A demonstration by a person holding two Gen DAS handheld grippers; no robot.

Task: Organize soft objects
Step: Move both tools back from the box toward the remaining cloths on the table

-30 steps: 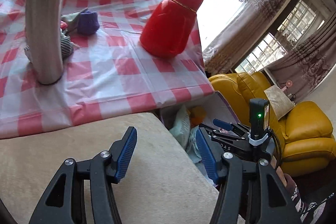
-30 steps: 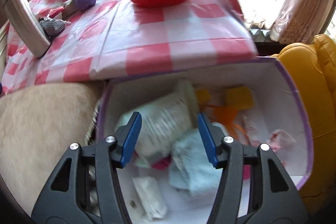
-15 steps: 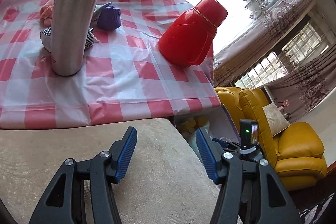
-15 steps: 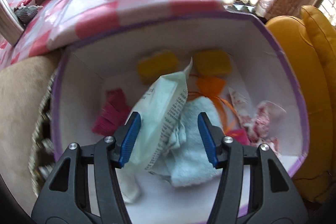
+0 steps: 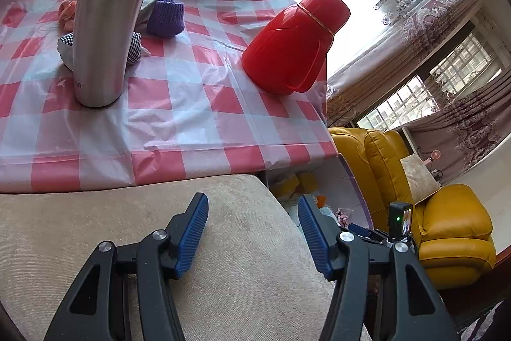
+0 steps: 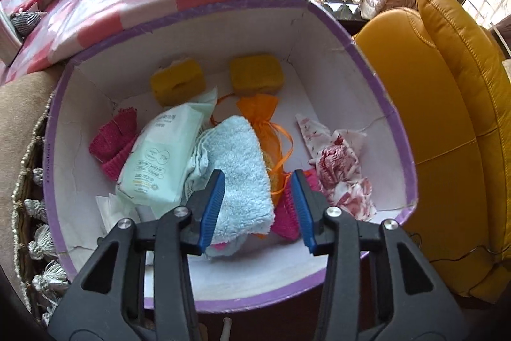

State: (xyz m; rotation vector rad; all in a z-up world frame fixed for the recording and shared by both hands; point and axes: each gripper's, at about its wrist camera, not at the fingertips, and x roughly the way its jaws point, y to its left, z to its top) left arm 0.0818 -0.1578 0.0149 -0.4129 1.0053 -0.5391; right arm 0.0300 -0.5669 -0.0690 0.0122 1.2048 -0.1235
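The right gripper [image 6: 257,181] hangs over the purple-rimmed box [image 6: 377,85], jaws closing with nothing pinched between them; the light blue towel [image 6: 236,162] lies below the gap. Beside the towel in the box lie a pale green wipes pack [image 6: 159,155], two yellow sponges [image 6: 177,82], an orange mesh pouch [image 6: 260,114], pink knitted pieces [image 6: 115,139] and a red-and-white patterned cloth [image 6: 338,168]. The left gripper [image 5: 252,214] hovers half open and empty above the beige cushion [image 5: 95,219]. On the checked tablecloth [image 5: 179,91] remain a purple knitted sock [image 5: 166,18], a black-and-white checked cloth [image 5: 132,48] and what may be a peach fabric piece [image 5: 67,11], partly hidden behind a steel flask [image 5: 105,21]; a red jug [image 5: 290,43] stands nearby.
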